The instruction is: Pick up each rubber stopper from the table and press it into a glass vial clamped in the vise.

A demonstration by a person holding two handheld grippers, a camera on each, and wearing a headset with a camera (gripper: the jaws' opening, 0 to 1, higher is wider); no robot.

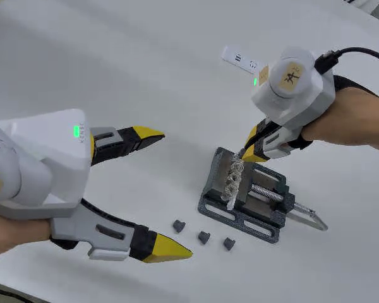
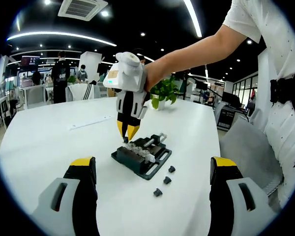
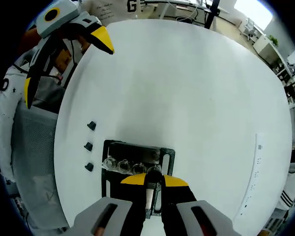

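Observation:
A dark vise (image 1: 263, 222) (image 2: 133, 162) (image 3: 137, 148) clamps a row of glass vials (image 1: 233, 181) (image 2: 138, 149) (image 3: 123, 166). My right gripper (image 1: 249, 153) (image 2: 127, 131) (image 3: 154, 181) hangs over the far end of the row, shut on a dark rubber stopper (image 3: 154, 173) at the end vial's mouth. Three loose rubber stoppers (image 1: 204, 237) (image 2: 166, 180) (image 3: 88, 146) lie in a line on the table beside the vise. My left gripper (image 1: 160, 190) (image 2: 153, 165) (image 3: 66, 66) stands wide open and holds nothing, a short way back from the stoppers.
A white paper strip (image 1: 240, 60) (image 2: 91, 123) (image 3: 256, 172) lies on the round white table (image 1: 82, 69) beyond the vise. The vise's screw handle (image 1: 306, 213) sticks out to one side. A chair and people are behind the table in the left gripper view.

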